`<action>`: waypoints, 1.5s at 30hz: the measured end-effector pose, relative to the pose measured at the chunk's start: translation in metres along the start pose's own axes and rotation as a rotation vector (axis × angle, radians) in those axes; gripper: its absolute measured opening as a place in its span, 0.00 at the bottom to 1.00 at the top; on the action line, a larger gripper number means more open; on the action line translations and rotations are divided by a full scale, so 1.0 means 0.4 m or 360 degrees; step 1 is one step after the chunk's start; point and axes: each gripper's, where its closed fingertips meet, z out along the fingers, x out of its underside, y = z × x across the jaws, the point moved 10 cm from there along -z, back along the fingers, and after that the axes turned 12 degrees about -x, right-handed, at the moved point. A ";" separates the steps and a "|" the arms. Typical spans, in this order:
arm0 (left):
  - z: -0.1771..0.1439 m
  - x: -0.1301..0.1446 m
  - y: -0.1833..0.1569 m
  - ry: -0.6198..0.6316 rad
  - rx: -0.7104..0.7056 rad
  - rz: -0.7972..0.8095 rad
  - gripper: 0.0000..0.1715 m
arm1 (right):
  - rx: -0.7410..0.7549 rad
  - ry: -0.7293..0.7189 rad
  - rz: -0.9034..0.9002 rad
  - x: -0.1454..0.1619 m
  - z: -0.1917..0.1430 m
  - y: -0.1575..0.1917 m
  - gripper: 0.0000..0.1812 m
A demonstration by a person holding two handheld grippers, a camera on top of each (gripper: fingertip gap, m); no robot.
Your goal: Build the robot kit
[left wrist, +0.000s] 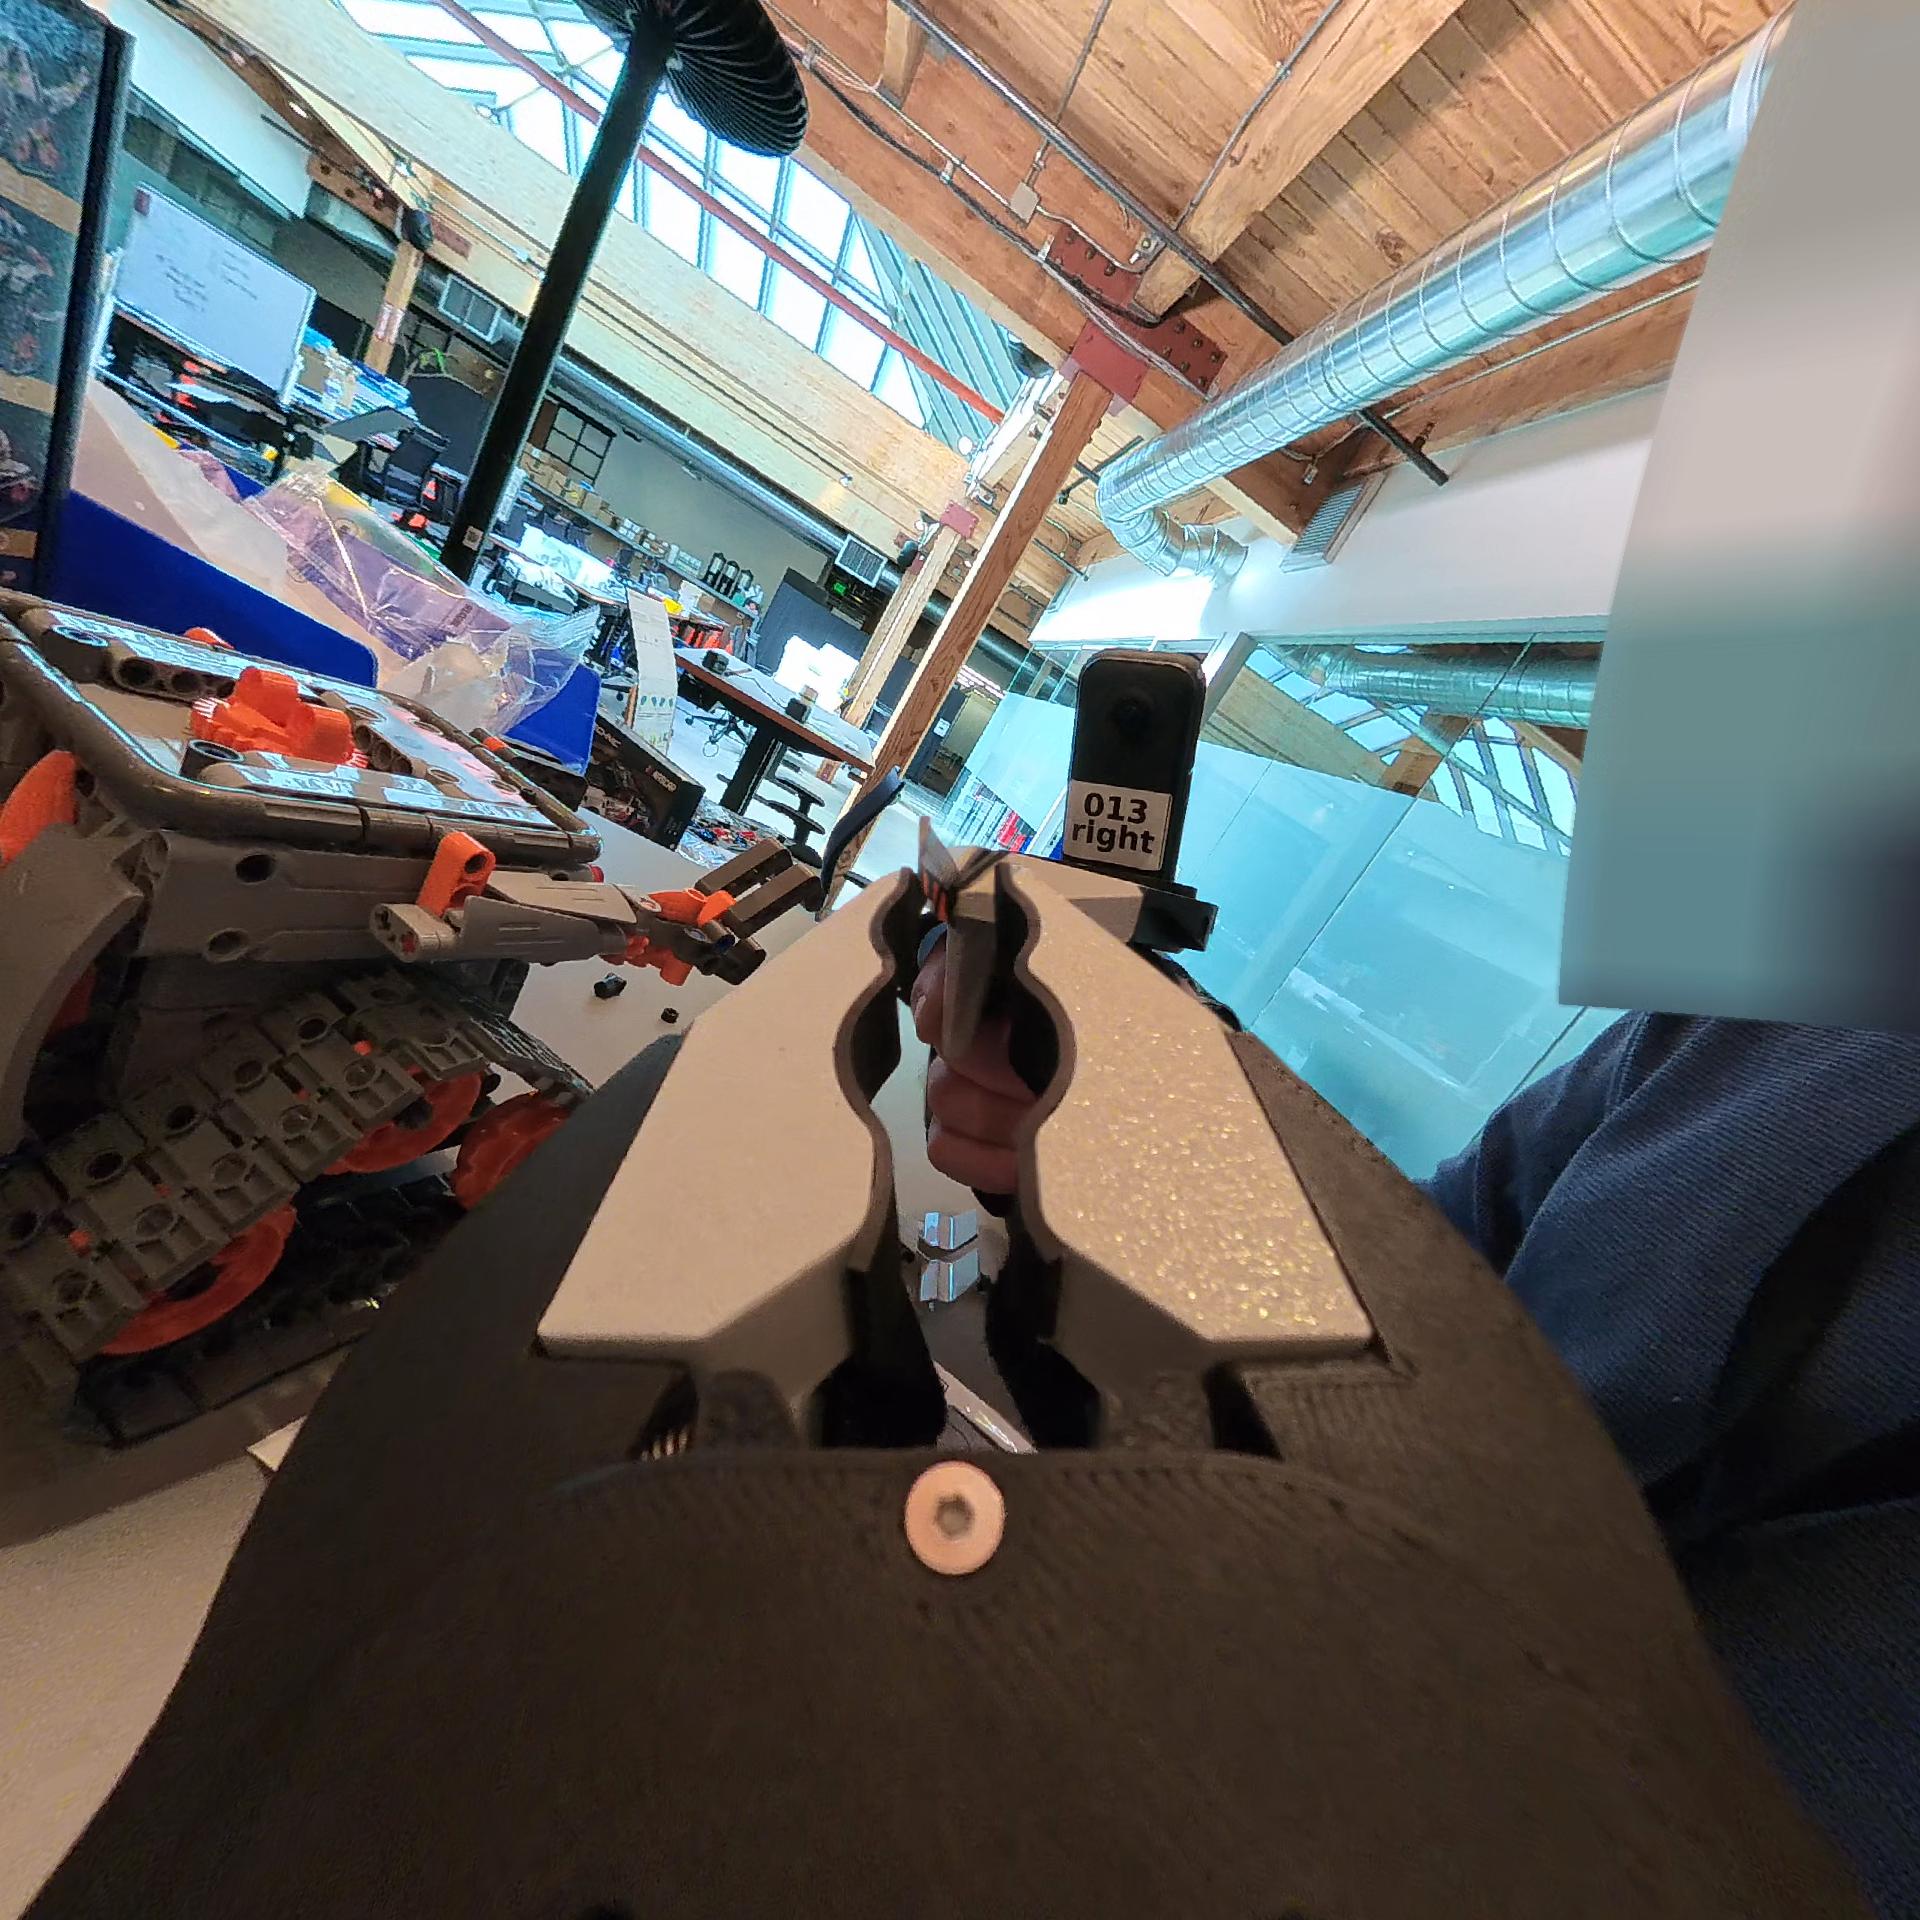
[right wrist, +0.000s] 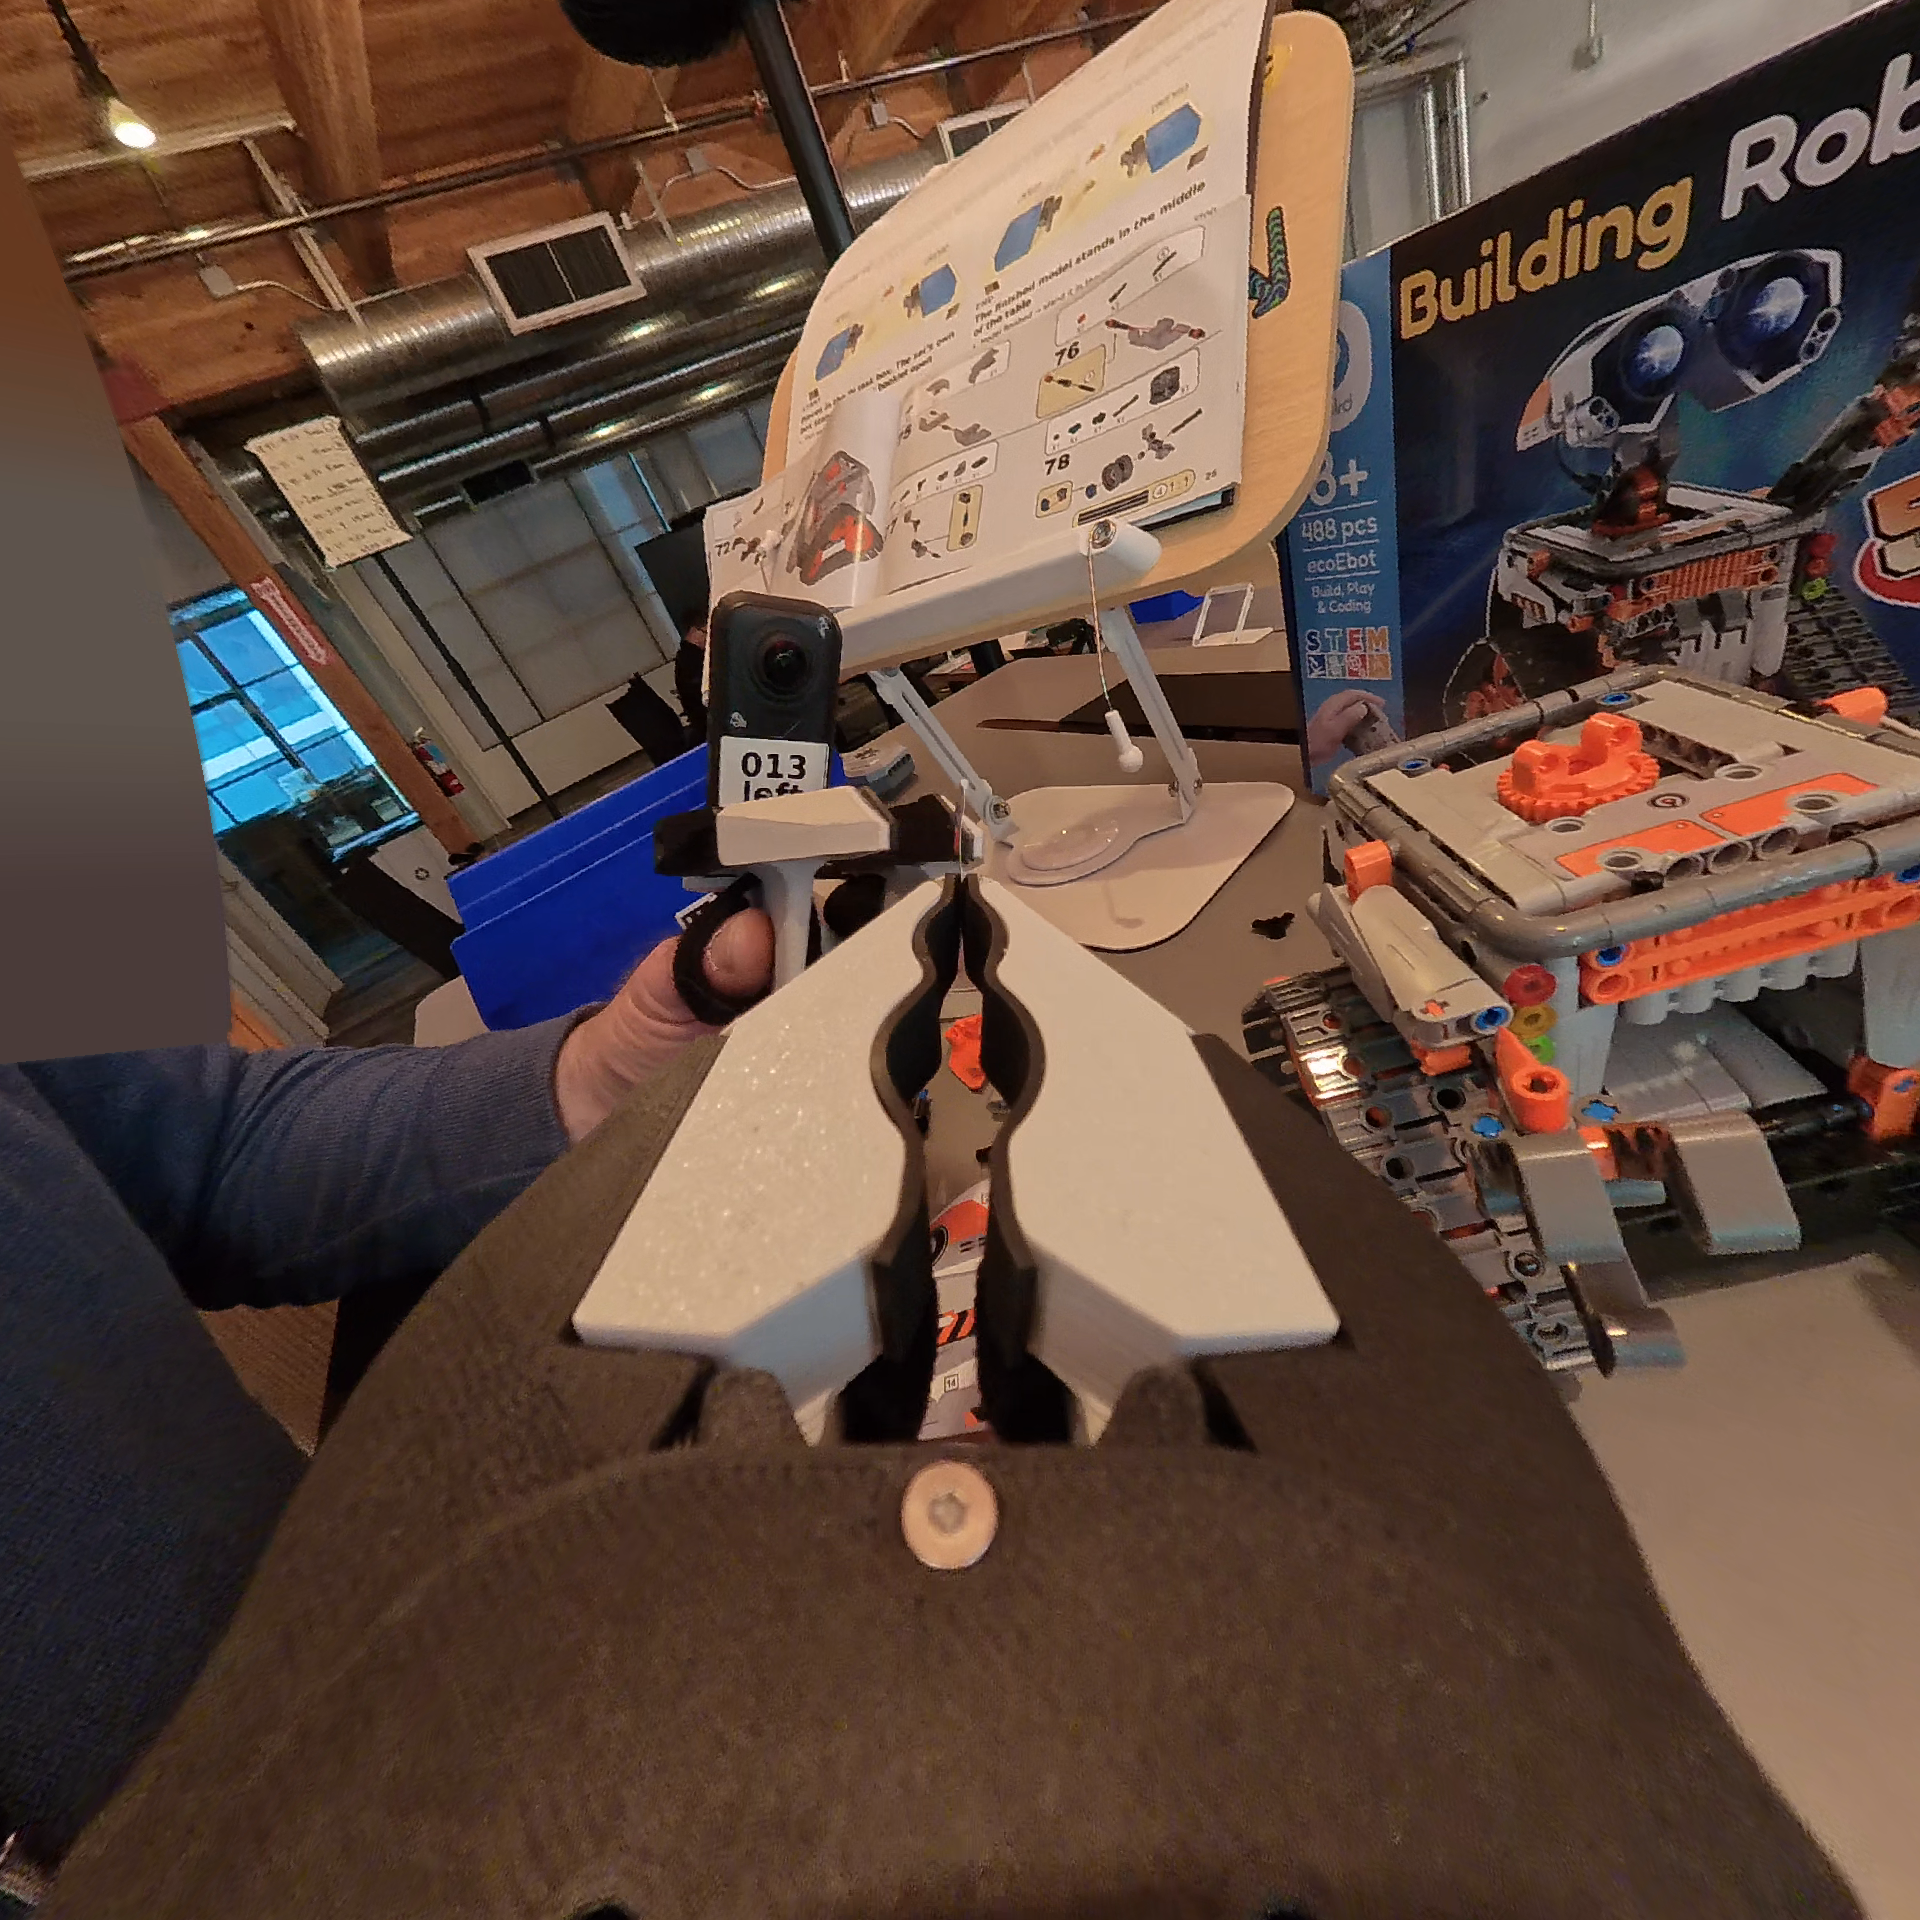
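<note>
A: What has the left gripper (left wrist: 951, 883) got?

B: Its jaws are pinched nearly together on a thin sheet (left wrist: 940, 862) with orange print. Only the sheet's top edge pokes out, so I can't tell what it is.

A: And the right gripper (right wrist: 961, 894)?

B: Tips touching on the same kind of thin edge; more printed sheet shows blurred behind the fingers.

A: Where's the tracked grey-and-orange brick robot (right wrist: 1621, 935)?

B: On the table right of the right gripper, cut off by the frame, in front of its box (right wrist: 1621, 395). The instruction booklet (right wrist: 1039, 343) stands on a stand behind.

The grey-and-orange brick model (left wrist: 260, 935) is cut off at the left edge.
</note>
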 end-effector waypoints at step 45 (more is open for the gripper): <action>-0.022 -0.069 0.028 0.0117 0.0238 0.0096 0.03 | -0.0199 0.0164 0.0059 -0.018 -0.010 -0.003 0.00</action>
